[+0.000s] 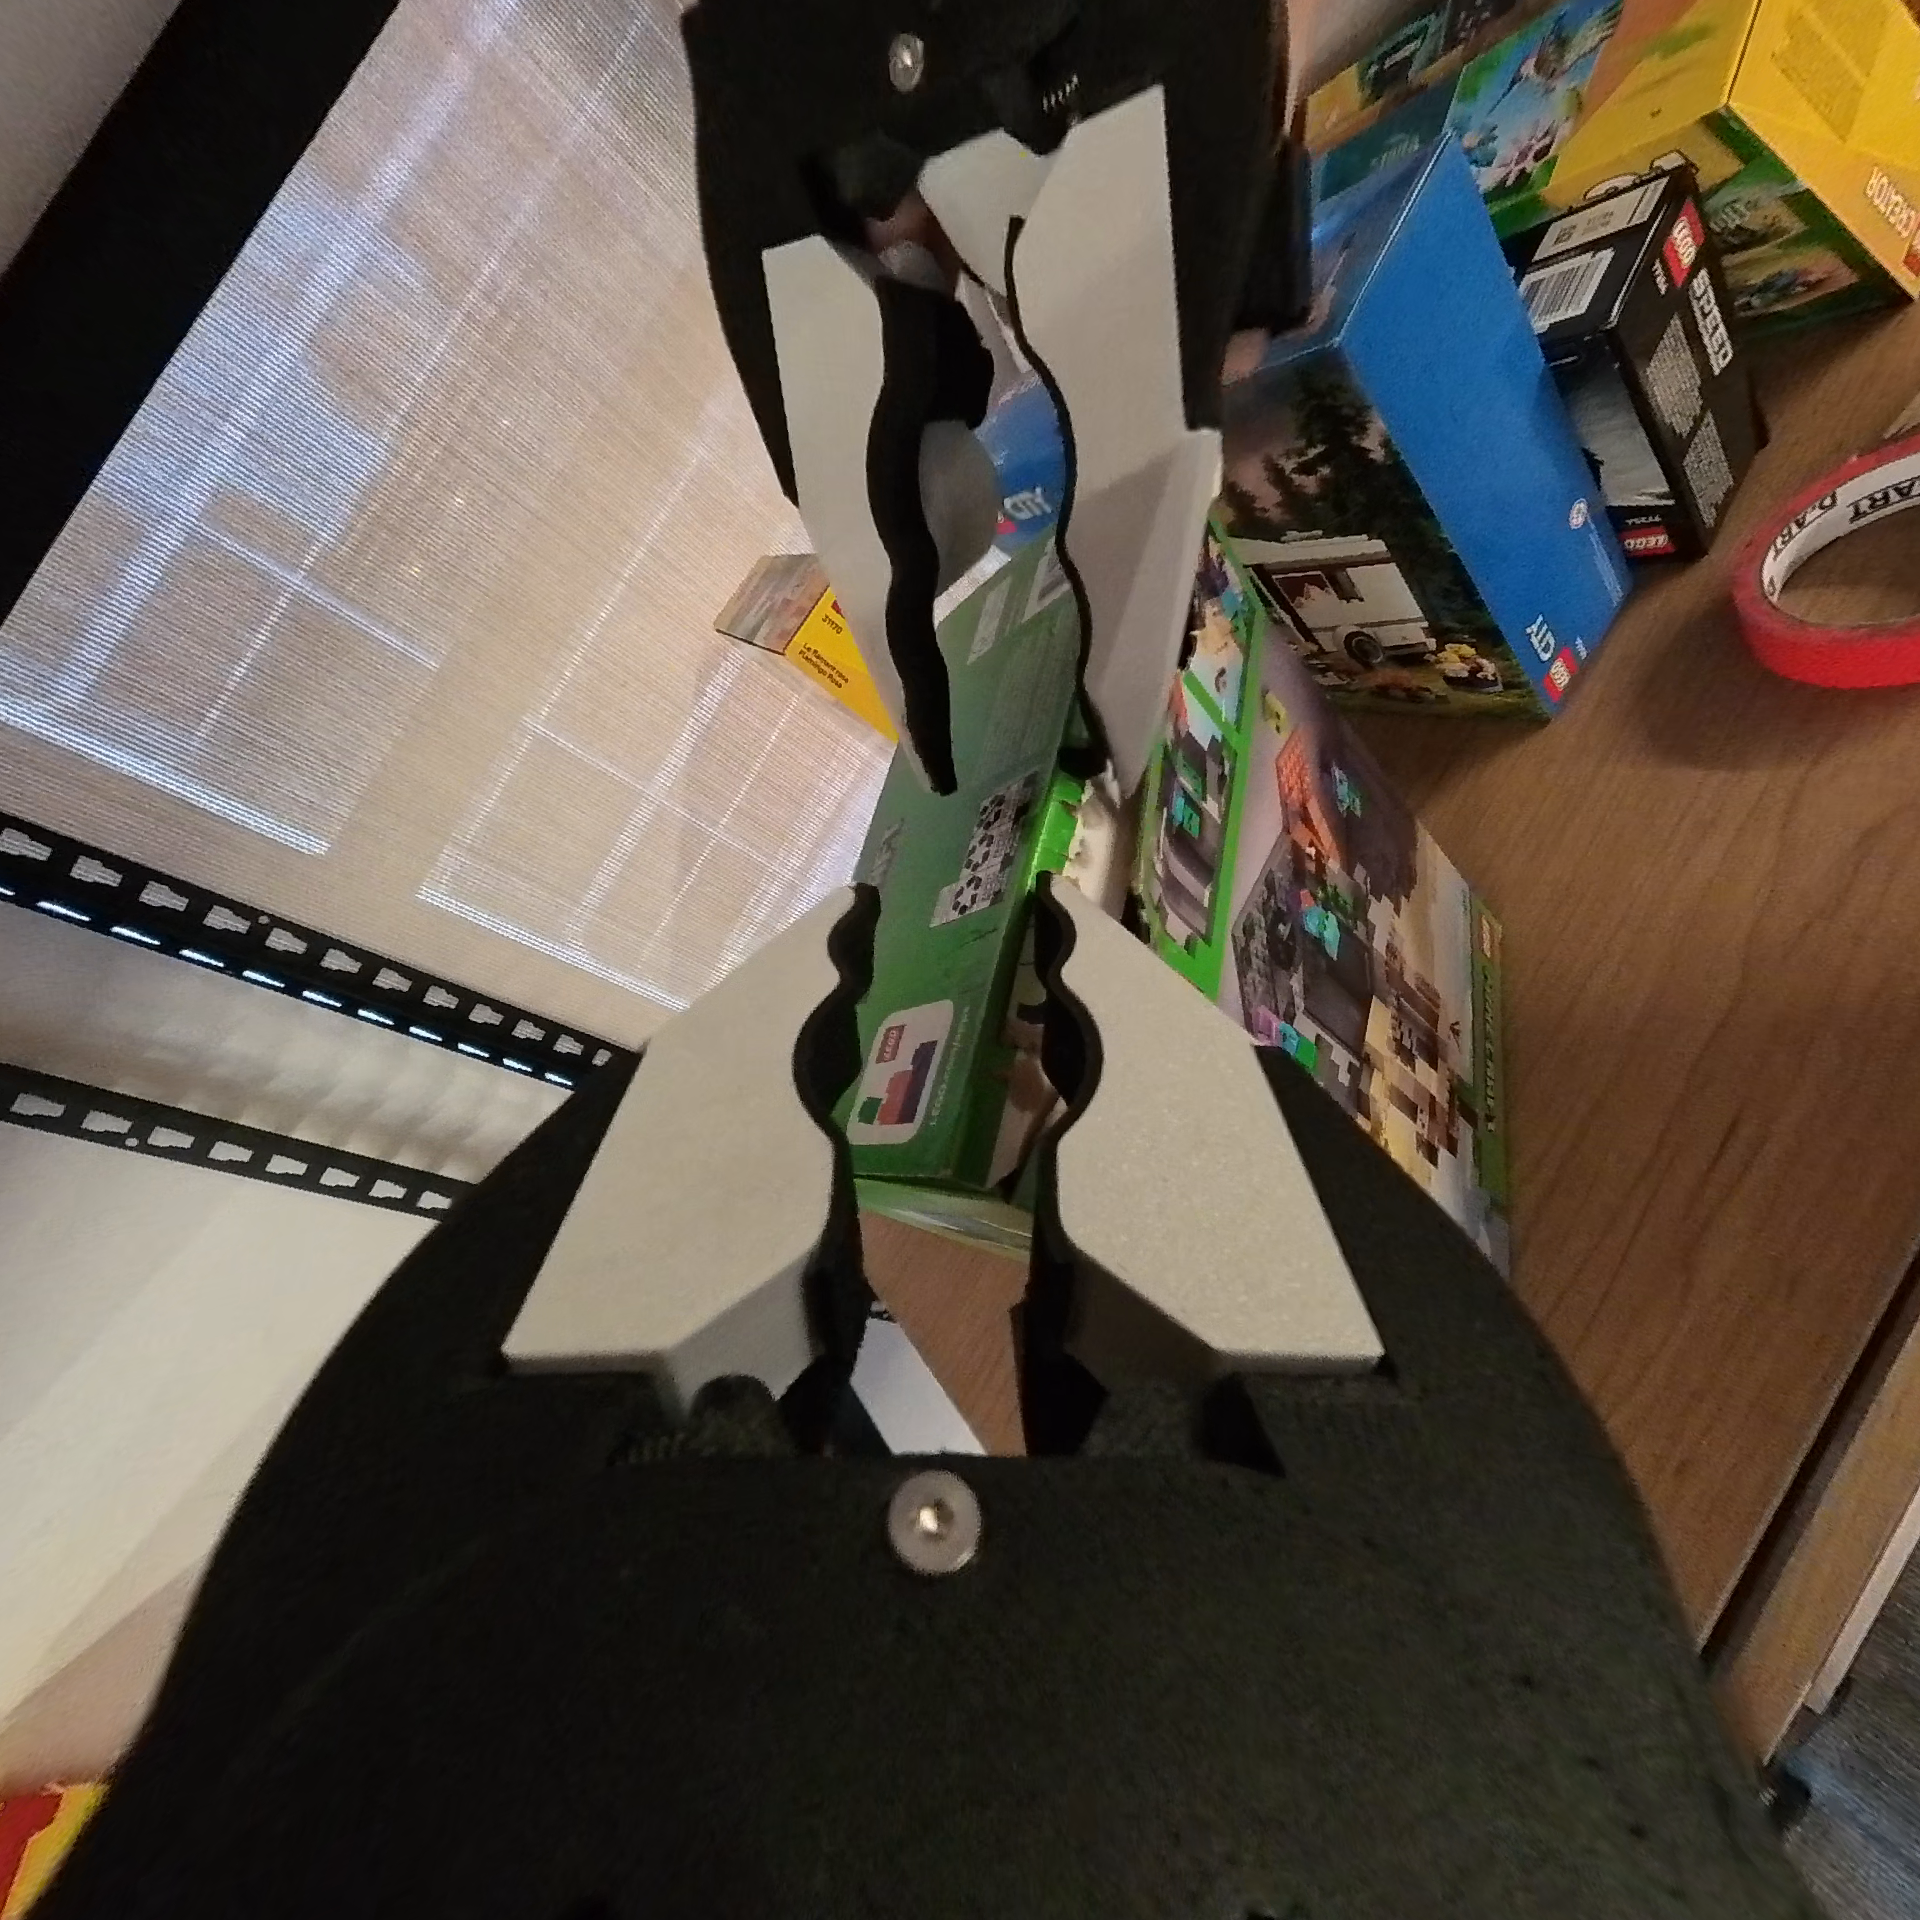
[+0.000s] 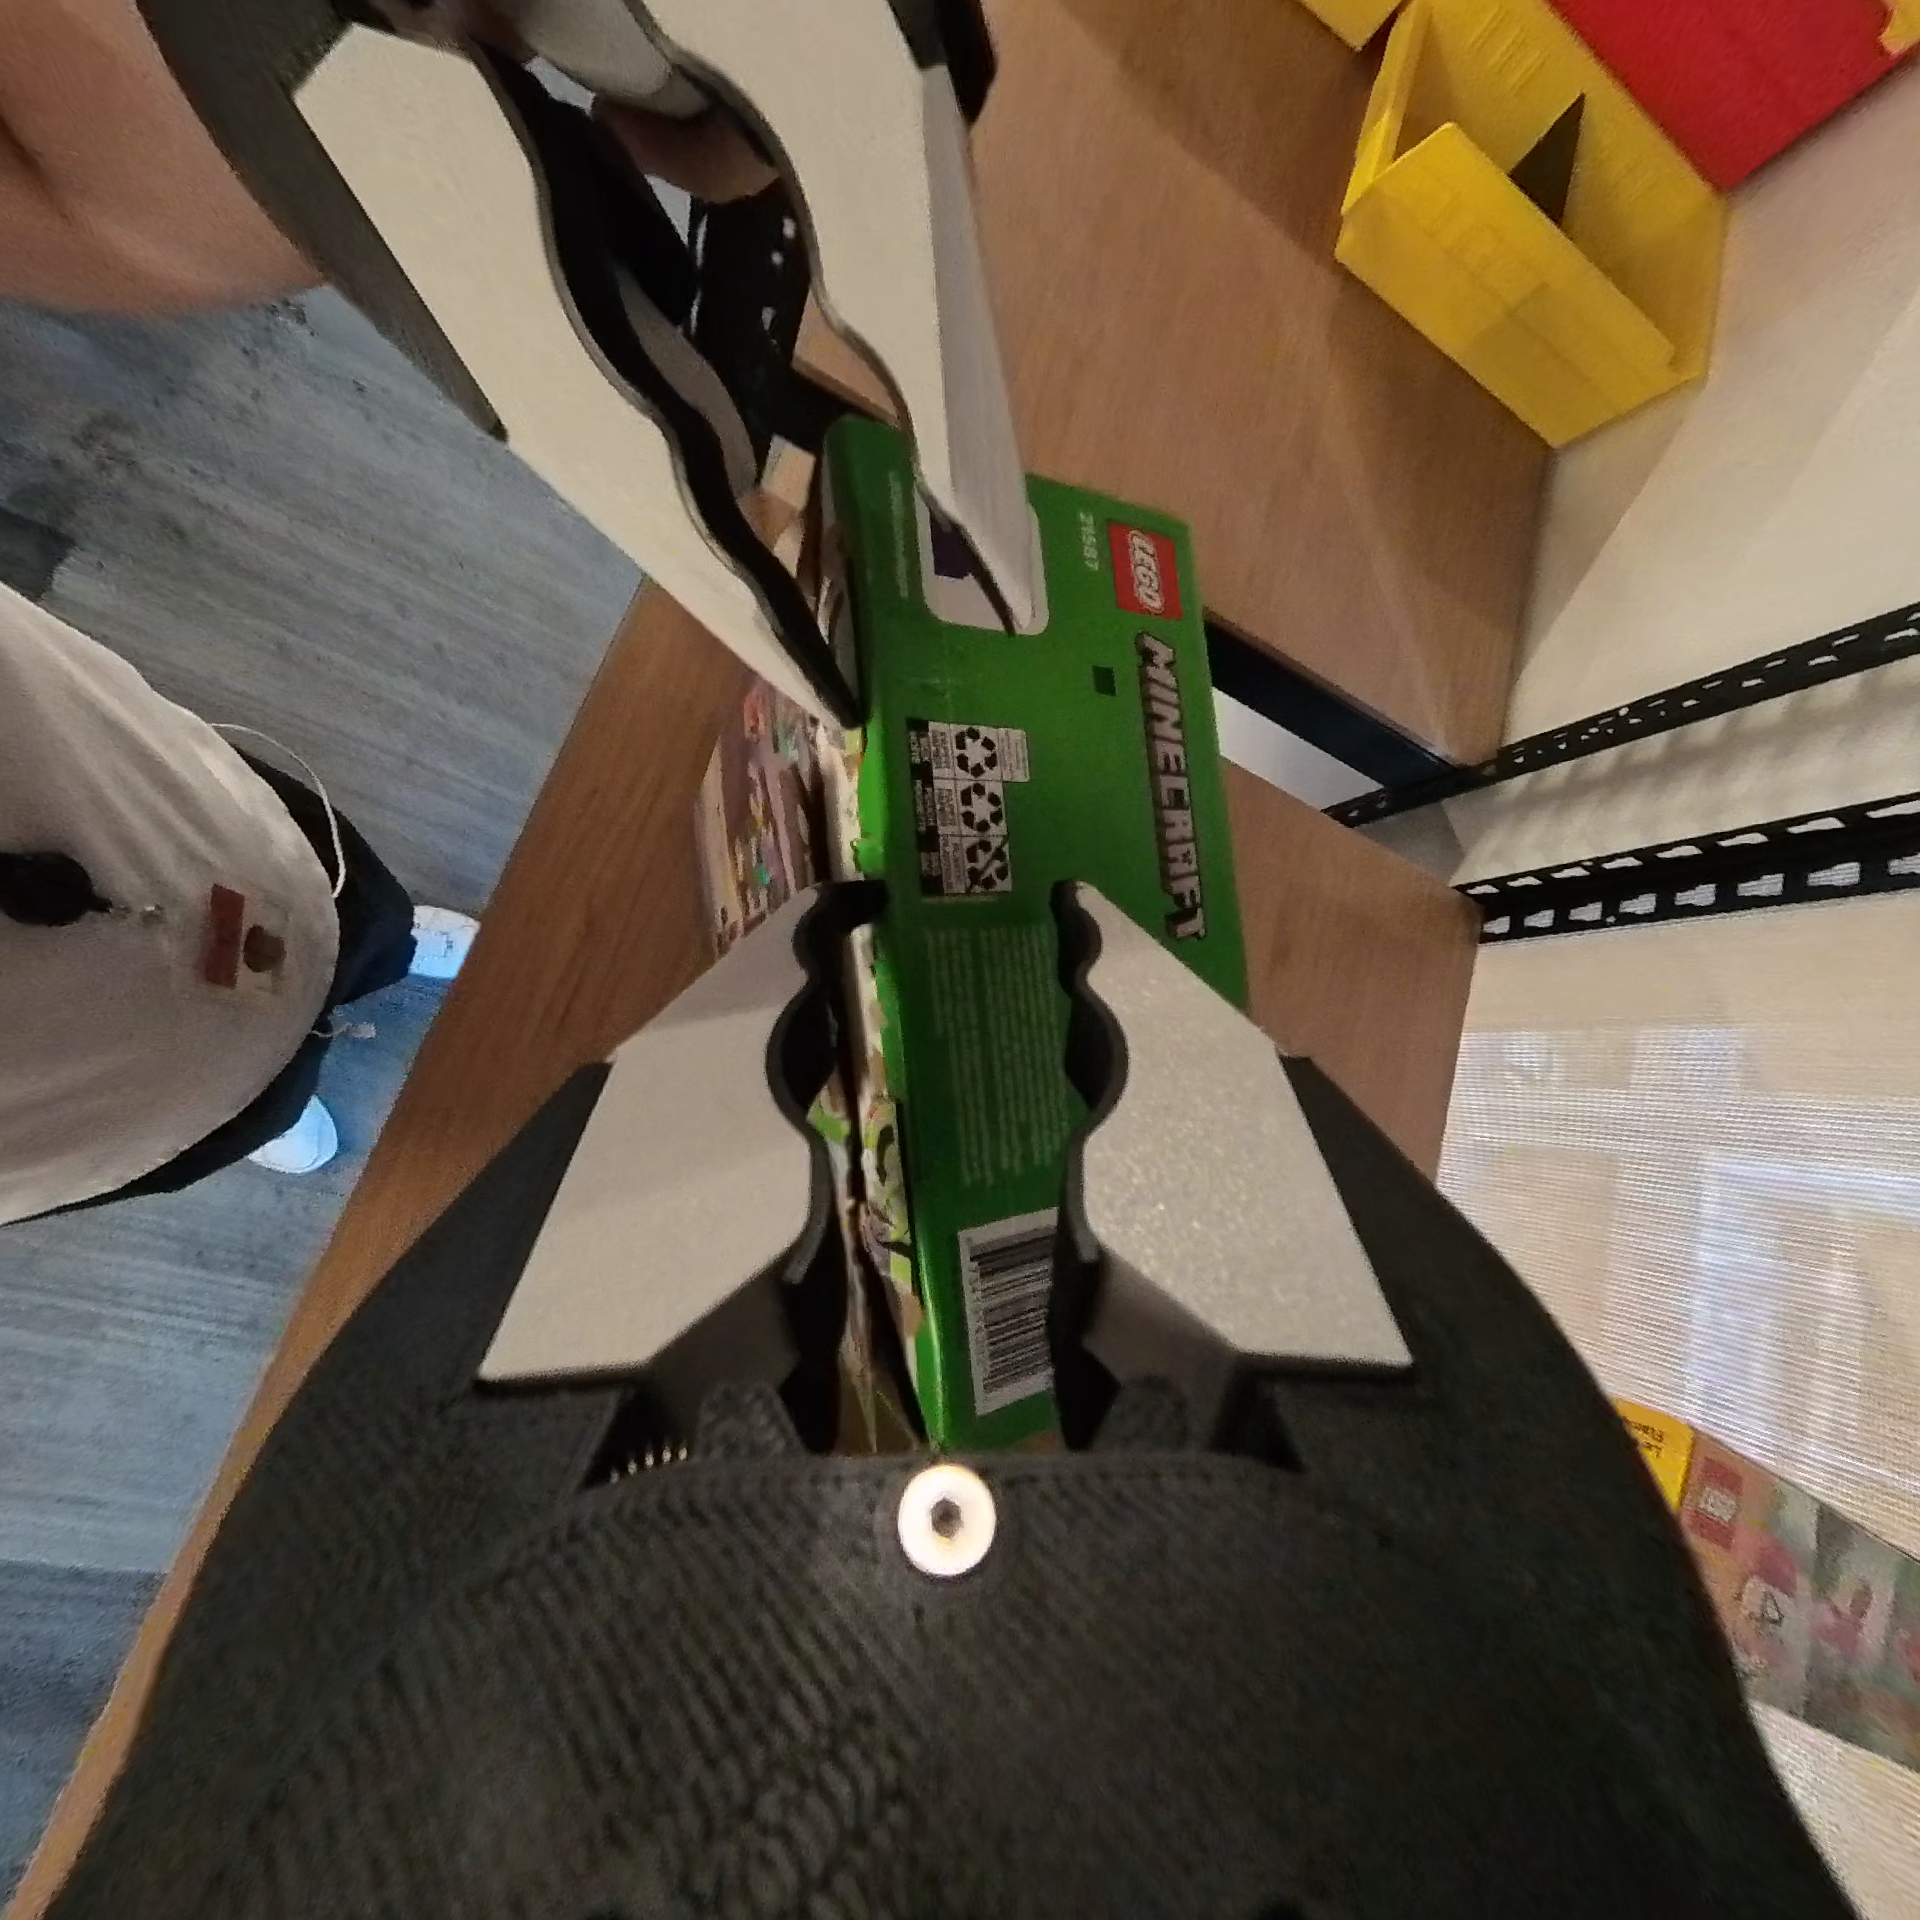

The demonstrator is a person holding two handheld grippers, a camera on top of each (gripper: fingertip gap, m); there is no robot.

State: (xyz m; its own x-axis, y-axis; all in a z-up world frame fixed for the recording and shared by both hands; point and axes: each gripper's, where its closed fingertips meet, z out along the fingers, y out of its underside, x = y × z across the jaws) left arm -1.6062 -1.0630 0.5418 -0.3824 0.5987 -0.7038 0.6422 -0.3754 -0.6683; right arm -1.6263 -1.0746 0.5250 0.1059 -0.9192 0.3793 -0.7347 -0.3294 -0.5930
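Your left tongs (image 1: 951,914) are pinched on one end of a thin green box (image 1: 940,1023), and your right tongs (image 2: 966,899) clamp the opposite end of the same green box (image 2: 1023,914), so it hangs edge-on between the two, above the wooden table (image 1: 1683,1039). In the left wrist view the right tongs come in from 12 o'clock, their white fingers (image 1: 1132,582) closed over the far end of the box. In the right wrist view it is the reverse: the left tongs reach down from 12 o'clock and grip the far end. Only the left wrist view shows the clutter on the table: a blue toy box (image 1: 1455,447) at 1 o'clock, a black toy box (image 1: 1652,343) beside it, a roll of red tape (image 1: 1839,582) at 2 o'clock, and a flat green-edged box (image 1: 1340,935) lying just right of the held one. Only the right wrist view shows a person's white top (image 2: 135,904) at 9 o'clock, the grey floor (image 2: 260,540) beneath, and a yellow bin (image 2: 1507,260) at 1 o'clock.
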